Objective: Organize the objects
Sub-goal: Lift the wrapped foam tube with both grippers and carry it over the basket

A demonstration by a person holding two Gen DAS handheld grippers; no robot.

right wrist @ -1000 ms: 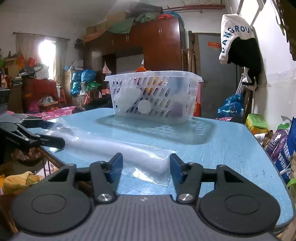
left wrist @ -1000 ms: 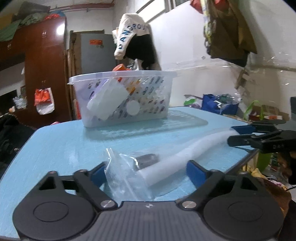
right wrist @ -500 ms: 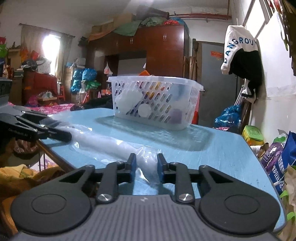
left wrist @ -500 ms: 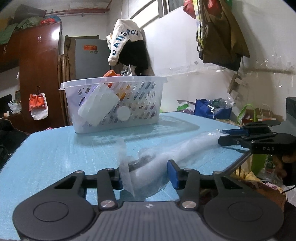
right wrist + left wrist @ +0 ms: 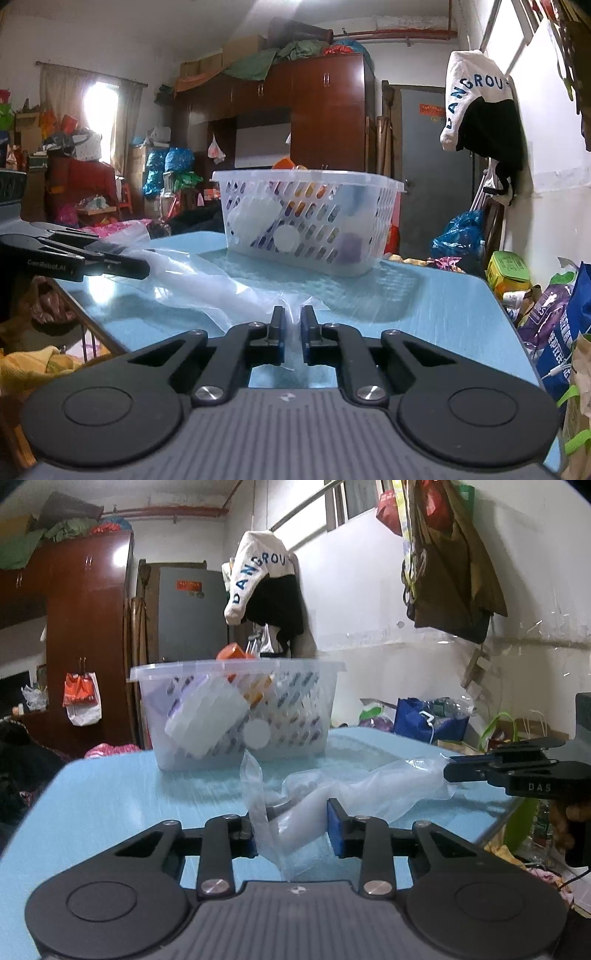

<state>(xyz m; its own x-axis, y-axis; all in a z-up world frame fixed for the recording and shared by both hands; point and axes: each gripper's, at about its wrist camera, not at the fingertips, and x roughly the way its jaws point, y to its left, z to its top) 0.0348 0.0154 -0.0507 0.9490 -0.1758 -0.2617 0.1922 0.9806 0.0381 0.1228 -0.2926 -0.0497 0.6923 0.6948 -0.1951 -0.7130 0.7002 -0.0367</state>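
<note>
Behind the bagged tube (image 5: 354,794), a full white basket (image 5: 236,716) on the table (image 5: 110,797).

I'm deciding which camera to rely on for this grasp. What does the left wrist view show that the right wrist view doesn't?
Only the left wrist view shows the white tube inside the clear bag, clamped by the left gripper.

Only the right wrist view shows the right gripper pinching the bag's thin flat end, and the window.

Both show the white basket on the blue table, the bag, and the other gripper from the side.
</note>
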